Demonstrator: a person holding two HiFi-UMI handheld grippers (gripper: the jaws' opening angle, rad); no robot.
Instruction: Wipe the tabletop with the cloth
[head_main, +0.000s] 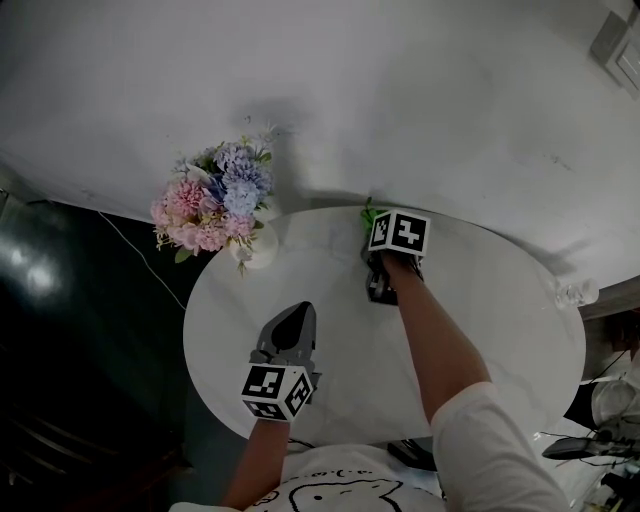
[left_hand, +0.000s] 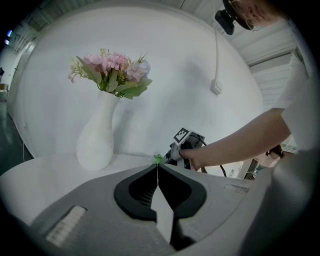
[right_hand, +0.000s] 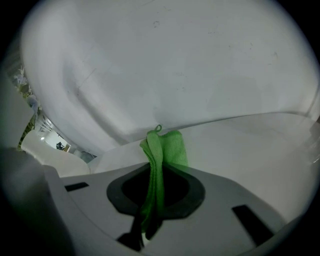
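Observation:
The green cloth (right_hand: 161, 150) is pinched between the jaws of my right gripper (right_hand: 156, 170) and sticks out ahead of them over the far edge of the white oval tabletop (head_main: 500, 330). In the head view only a bit of the cloth (head_main: 368, 215) shows beyond the right gripper (head_main: 385, 265), at the table's far rim. My left gripper (head_main: 290, 325) hovers over the table's near left part with its jaws pressed together and nothing in them. From the left gripper view (left_hand: 158, 172) the right gripper (left_hand: 182, 147) and a speck of cloth (left_hand: 158, 159) show ahead.
A white vase (head_main: 255, 250) of pink and blue flowers (head_main: 215, 200) stands at the table's far left edge; in the left gripper view the vase (left_hand: 95, 140) is ahead to the left. A white wall lies behind the table. Dark clutter (head_main: 590, 440) sits at the right.

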